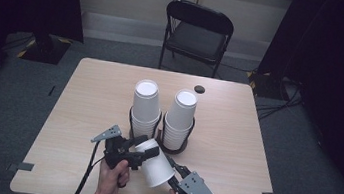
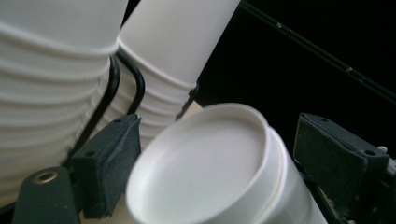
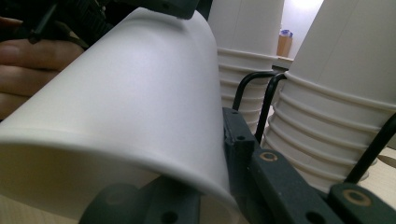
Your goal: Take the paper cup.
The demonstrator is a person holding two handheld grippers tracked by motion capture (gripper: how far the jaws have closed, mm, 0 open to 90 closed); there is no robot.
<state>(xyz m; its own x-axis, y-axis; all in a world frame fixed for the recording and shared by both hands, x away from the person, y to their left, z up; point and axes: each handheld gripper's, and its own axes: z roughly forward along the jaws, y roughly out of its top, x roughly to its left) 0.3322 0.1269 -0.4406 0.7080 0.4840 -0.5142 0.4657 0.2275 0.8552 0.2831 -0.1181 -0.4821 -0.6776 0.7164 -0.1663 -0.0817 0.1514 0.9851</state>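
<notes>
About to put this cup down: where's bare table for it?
Bare table lies left of the left cup stack, and more right of the right cup stack. It is crowded between the stacks and both grippers holding the cup.

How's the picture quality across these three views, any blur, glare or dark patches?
High view: evenly lit table, dark room edges, slightly soft. Left gripper view: the held cup is close and a bit blurred, with the background black at the right. Right gripper view: the cup looms large with soft shading, the stacked cups look sharper, and a bright patch glares between the stacks.
</notes>
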